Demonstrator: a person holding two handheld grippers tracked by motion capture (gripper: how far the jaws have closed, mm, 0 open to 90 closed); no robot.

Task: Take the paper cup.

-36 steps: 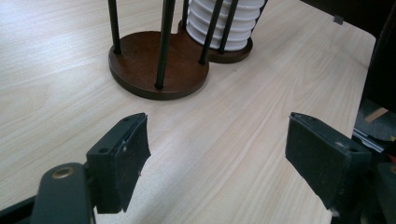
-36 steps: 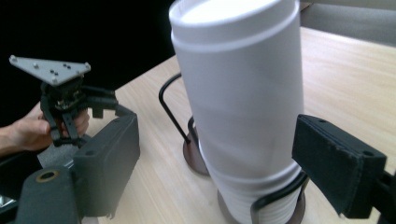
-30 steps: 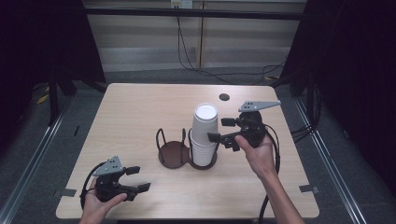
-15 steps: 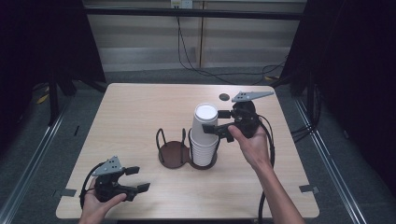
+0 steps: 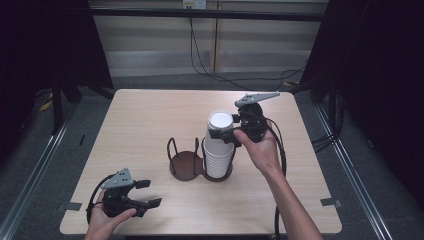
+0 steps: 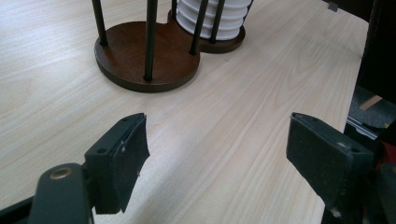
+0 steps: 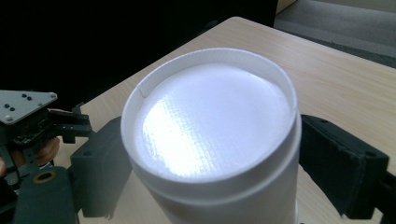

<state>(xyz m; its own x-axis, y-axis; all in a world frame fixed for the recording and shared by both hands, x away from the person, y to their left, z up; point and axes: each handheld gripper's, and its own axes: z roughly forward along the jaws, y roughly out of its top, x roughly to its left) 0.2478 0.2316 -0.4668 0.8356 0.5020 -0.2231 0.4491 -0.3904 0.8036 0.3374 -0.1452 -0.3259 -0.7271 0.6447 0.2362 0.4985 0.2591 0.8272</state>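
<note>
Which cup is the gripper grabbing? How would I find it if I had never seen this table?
Look at the middle of the wooden table for the dark brown holder with thin black posts. Its right ring holds a stack of white cups, upside down. The top cup is the one: it sits highest, flat bottom up, with the right gripper around it.

The table [image 5: 150,115] was bare on its far and left parts. In the middle, the cup holder [image 5: 184,162] with thin upright rods and the stack of cups [image 5: 219,150] blocked the way.
</note>
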